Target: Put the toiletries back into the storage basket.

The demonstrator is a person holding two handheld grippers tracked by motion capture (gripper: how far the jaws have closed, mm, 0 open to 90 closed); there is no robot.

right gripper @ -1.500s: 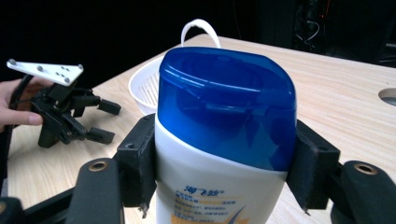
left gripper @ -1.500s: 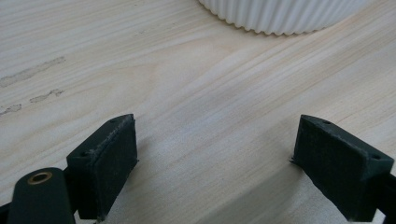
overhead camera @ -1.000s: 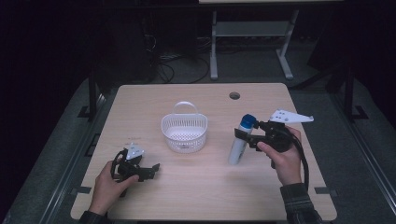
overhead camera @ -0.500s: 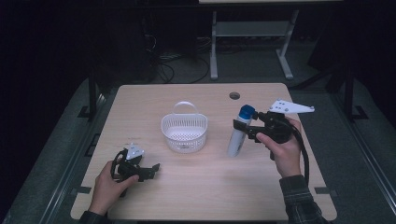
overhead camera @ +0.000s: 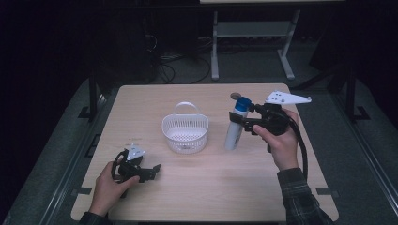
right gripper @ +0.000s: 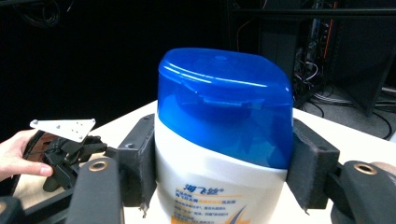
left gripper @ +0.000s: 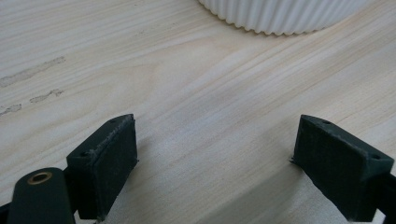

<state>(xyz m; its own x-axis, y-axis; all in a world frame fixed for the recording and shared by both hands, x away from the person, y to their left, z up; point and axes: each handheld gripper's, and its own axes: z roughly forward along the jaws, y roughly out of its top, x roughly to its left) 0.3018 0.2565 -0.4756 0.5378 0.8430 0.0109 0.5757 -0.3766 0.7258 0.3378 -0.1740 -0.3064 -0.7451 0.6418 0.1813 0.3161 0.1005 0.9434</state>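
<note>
A white bottle (overhead camera: 233, 133) with a blue cap (right gripper: 224, 102) hangs slightly tilted just above the table, right of the basket. My right gripper (overhead camera: 239, 119) is shut on it just below the cap, with one black pad (right gripper: 140, 158) pressed on each side. The white ribbed basket (overhead camera: 185, 139) with an upright handle stands at the table's middle. My left gripper (overhead camera: 152, 169) lies on the wood near the front left, open, with nothing between its fingers. In the left gripper view, that gripper (left gripper: 215, 163) points toward the basket's wall (left gripper: 280, 16).
The light wooden table (overhead camera: 211, 192) has a round cable hole (overhead camera: 234, 96) at its far edge, behind the bottle. A metal stand (overhead camera: 253, 37) and cables sit on the dark floor beyond. In the right gripper view, the left gripper (right gripper: 70, 149) shows far off.
My right gripper has risen with the bottle and drifted slightly toward the table's far side. The left gripper and the basket have stayed put.
</note>
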